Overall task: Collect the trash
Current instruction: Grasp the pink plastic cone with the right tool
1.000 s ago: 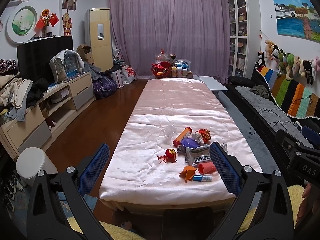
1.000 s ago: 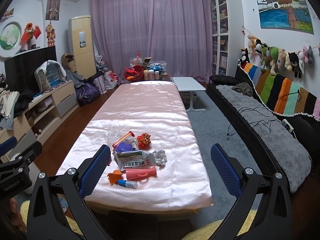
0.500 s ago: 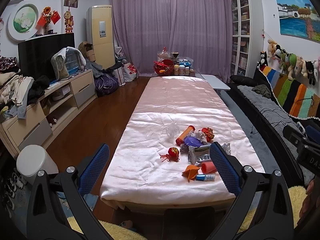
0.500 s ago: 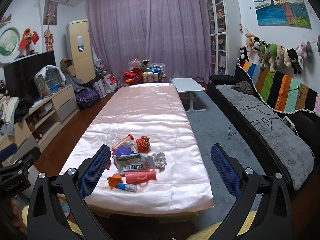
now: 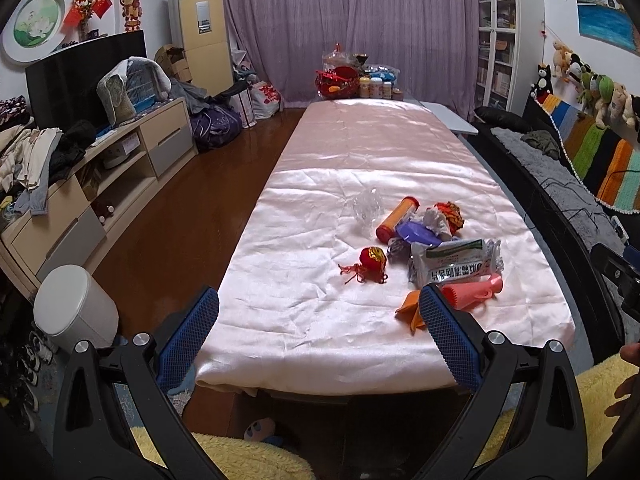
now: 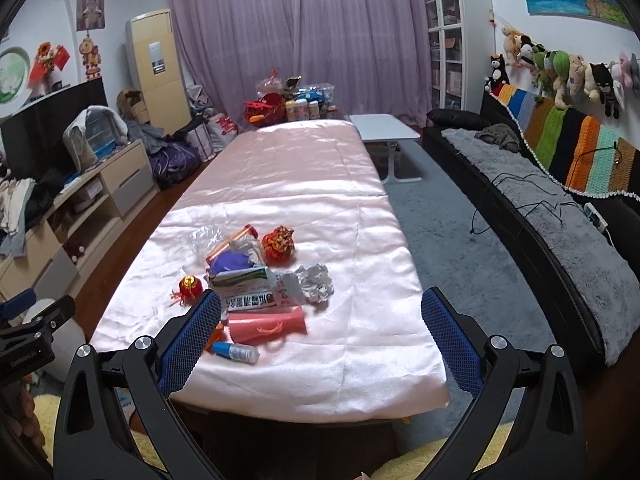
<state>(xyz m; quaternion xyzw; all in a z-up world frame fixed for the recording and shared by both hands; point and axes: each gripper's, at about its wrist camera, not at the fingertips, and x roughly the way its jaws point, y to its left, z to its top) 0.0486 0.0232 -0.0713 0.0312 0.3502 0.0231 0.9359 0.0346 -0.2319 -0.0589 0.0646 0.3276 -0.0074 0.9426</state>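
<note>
Across the middle of both views a long table (image 5: 380, 168) covered with a shiny pink cloth was seen, and the trash was gathered on its near part. In the left wrist view the pile lay at the centre right of the frame: a white printed wrapper (image 5: 456, 266), a pink ribbed cup (image 5: 474, 290) on its side just below it, an orange tube (image 5: 397, 218) above, a clear crumpled plastic (image 5: 367, 210) to the left of the tube, and a small red ornament (image 5: 370, 262) a little apart on the left. In the right wrist view the same pile was found at the lower centre left, with a crumpled foil ball (image 6: 316, 282) at its right edge and a small blue-capped tube (image 6: 236, 351) nearest to the camera. A white bin (image 5: 74, 312) was standing on the floor at the lower left of the left view.

The left tongs (image 5: 318, 334) were spread wide and nothing was held between them; they were kept before the near edge of the table. The right tongs (image 6: 320, 336) were likewise released and empty, with the left fingertip (image 6: 192, 340) overlapping the pile in the picture.
</note>
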